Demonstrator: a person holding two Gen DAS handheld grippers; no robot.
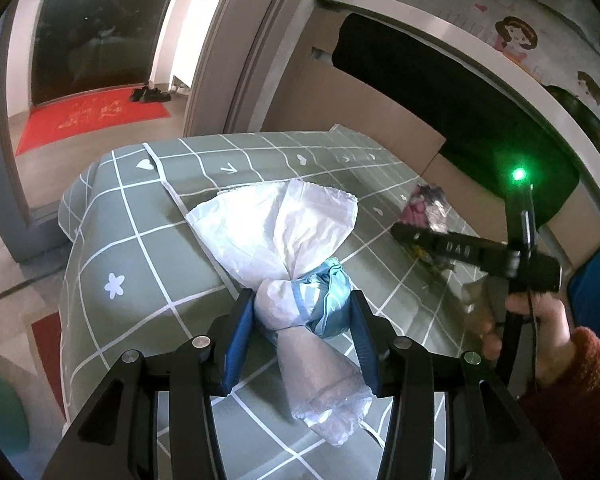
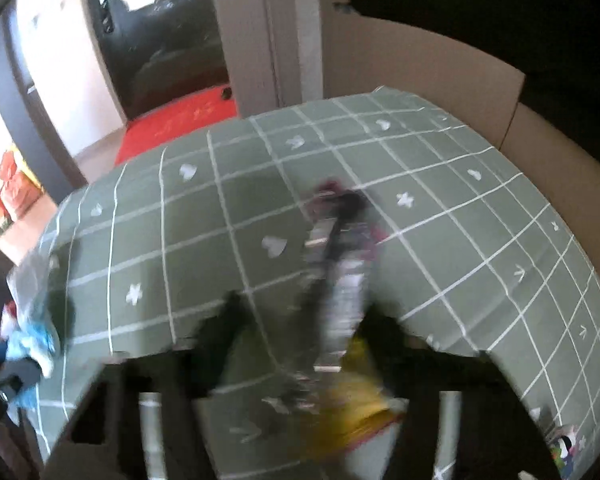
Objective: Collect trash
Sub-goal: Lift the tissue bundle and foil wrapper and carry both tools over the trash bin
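Observation:
In the left wrist view my left gripper [image 1: 302, 308] is shut on a white plastic bag [image 1: 284, 232] with blue trash [image 1: 328, 304] bunched at its neck, over the green checked bed cover [image 1: 140, 248]. My right gripper [image 1: 416, 240] reaches from the right toward a crumpled pink and silver wrapper [image 1: 426, 204]. The right wrist view is motion-blurred: my right gripper [image 2: 312, 316] straddles a crumpled dark, silver and pink wrapper [image 2: 342, 248] with a yellow piece [image 2: 364, 404] below it. Whether the blurred jaws grip it is unclear. The bag shows at the far left [image 2: 32, 320].
A cardboard sheet [image 1: 380, 104] stands behind the bed against a dark opening. A red doormat [image 1: 88, 116] and shoes [image 1: 150, 94] lie by the dark door. More small trash [image 2: 562, 446] lies at the bed's right edge. A hand in a red sleeve [image 1: 556, 344] holds the right gripper.

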